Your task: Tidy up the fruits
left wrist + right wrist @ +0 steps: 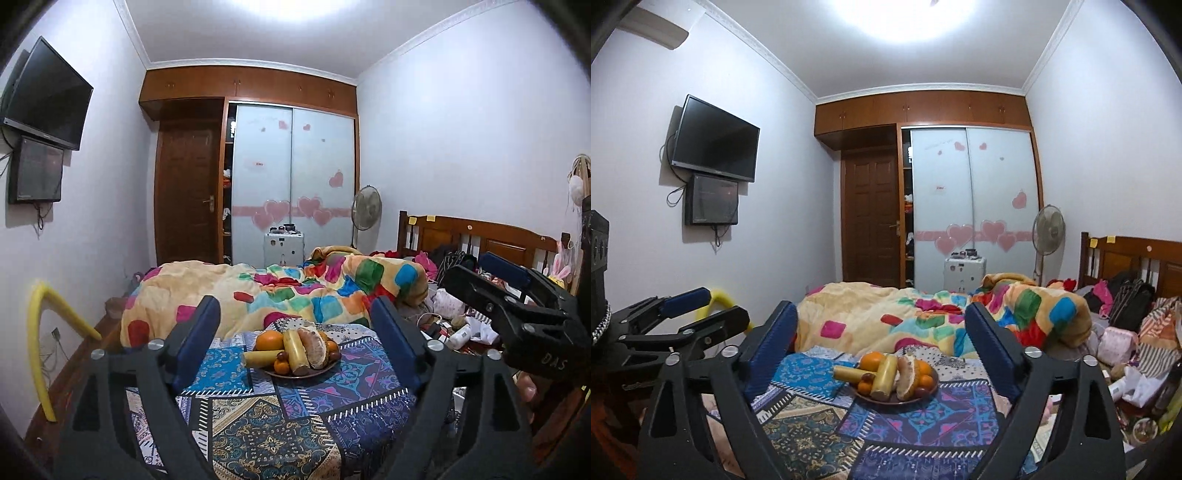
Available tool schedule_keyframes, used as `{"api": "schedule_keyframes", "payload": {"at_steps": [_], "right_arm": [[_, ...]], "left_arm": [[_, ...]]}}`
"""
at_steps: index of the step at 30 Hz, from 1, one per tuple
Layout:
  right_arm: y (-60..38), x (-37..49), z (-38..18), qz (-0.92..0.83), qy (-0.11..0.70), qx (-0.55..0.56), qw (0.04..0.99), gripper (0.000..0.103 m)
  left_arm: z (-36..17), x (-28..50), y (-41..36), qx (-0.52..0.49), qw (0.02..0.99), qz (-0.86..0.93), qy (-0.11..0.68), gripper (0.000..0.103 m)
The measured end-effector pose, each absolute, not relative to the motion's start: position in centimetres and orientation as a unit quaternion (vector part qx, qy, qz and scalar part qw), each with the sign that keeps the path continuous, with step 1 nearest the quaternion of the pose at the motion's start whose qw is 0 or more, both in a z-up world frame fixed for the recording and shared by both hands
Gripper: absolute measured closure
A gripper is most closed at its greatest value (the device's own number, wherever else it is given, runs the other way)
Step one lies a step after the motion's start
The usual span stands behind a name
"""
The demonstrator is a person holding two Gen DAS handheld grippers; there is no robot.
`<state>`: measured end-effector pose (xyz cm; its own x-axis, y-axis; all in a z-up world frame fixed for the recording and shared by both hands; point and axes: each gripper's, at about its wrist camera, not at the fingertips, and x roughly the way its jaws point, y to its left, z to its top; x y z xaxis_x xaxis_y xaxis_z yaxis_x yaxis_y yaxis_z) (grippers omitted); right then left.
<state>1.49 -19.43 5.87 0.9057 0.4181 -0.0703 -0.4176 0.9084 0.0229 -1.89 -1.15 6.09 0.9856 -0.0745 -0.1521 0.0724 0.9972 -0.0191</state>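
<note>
Far left wall: black wall-mounted flat television (714,138), irrelevant to the step. Left gripper (301,334) held off the surface, blue-padded jaws spread wide, nothing between the pads. Centre, on the blue patterned patchwork cloth (258,417): round brown shallow plate (295,373) carrying the fruit, well ahead of both tools. On it, left to right: 1 pale yellow banana lying crosswise (260,357), 1 large round orange (270,339), 1 upright yellow banana (295,350), 1 peeled pale citrus half (313,349), small tangerines (281,366) at the near rim. Right gripper (882,350) likewise wide open and empty. Far right: multicoloured quilt (923,314) on the bed. Judgement: plate looks filled; if regrasping, approach level, take 1 fruit at its middle, close gently.
</note>
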Motion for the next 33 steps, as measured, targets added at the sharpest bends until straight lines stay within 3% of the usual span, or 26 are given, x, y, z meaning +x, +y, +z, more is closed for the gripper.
{"api": "schedule_keyframes", "payload": {"at_steps": [2, 6, 33], "right_arm": [[-19.4, 1.2, 5.9, 0.21, 0.032, 0.003, 0.977, 0.0], [-19.6, 0.4, 5.8, 0.211, 0.031, 0.004, 0.977, 0.0], [-20.5, -0.1, 5.4, 0.203, 0.037, 0.013, 0.978, 0.0]], "left_arm": [[6.0, -2.1, -1.3, -0.003, 0.997, -0.03, 0.074, 0.012], [5.6, -2.6, -1.5, 0.0, 0.997, -0.025, 0.071, 0.005], [4.8, -2.8, -1.2, -0.005, 0.998, -0.017, 0.066, 0.001]]}}
